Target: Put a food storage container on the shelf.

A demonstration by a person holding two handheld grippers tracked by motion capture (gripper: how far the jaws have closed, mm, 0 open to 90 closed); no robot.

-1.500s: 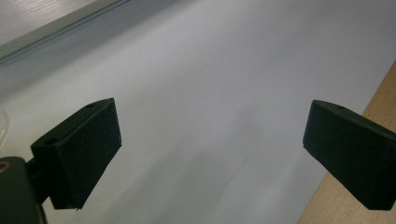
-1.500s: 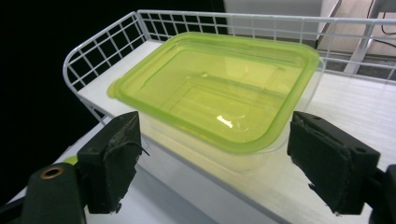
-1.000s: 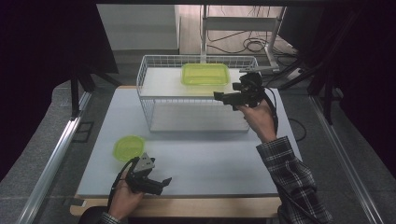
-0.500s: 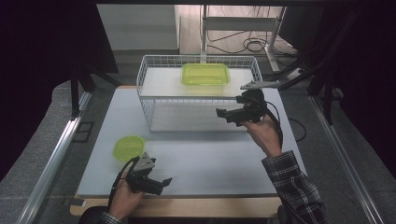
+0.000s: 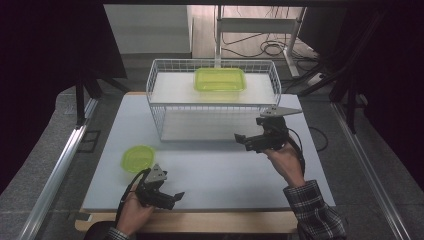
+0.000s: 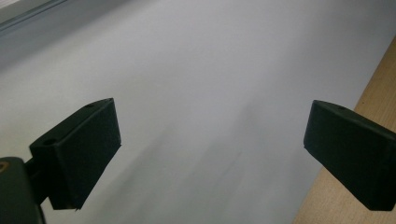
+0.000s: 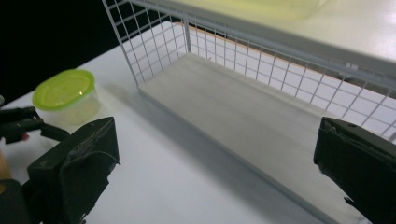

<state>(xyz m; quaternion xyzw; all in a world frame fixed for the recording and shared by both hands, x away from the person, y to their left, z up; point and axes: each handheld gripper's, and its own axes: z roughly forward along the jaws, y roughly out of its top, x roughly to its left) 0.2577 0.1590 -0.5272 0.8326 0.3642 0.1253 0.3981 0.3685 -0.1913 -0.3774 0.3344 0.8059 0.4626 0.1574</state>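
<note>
Both my tongs released, empty: left tongs, right tongs. Round lime-green lidded plastic tub on white worktop, 11 o'clock of left tongs. Approach level, straddle tub sides.

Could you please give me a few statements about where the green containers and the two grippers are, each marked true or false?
1. The rectangular green container sits on the top shelf of the wire rack. True.
2. The round green container is on the rack's lower shelf. False: it stands on the white table, in front of the rack and to its left.
3. The right gripper is shut on the rectangular container. False: its jaws are open and empty, in front of the rack.
4. The left gripper is open and holds nothing. True.
5. The round container has its lid on. True.
</note>
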